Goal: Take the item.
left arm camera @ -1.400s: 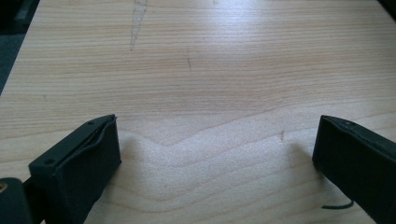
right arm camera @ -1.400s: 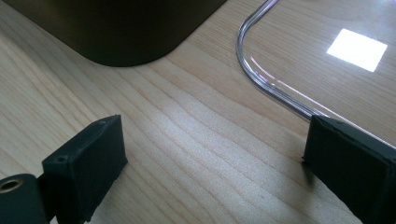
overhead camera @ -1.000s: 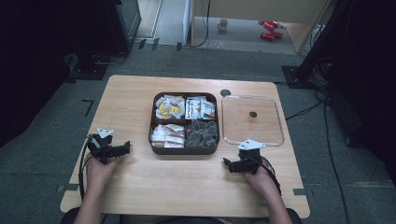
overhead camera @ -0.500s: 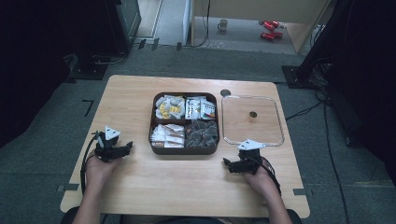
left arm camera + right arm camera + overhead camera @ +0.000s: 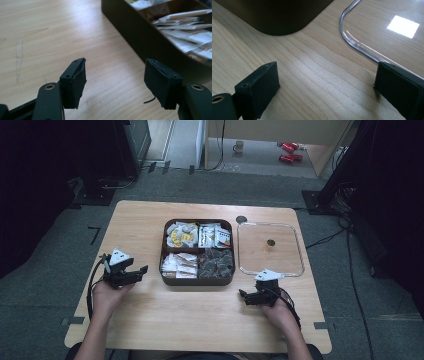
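Both claws gape wide and hold nothing: left claw (image 5: 142,269) beside the dark brown four-compartment snack tray (image 5: 197,280), right claw (image 5: 242,294) near the clear square plastic lid (image 5: 270,269) on the pale wooden worktop (image 5: 200,320). Likely an approach step; next probably lifting the lid onto the tray.

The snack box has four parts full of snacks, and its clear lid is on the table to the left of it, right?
Almost. The snack box does have four filled parts, but the clear lid lies flat on the table to the right of the box, not the left. The high view shows this, with the lid just ahead of the right gripper.
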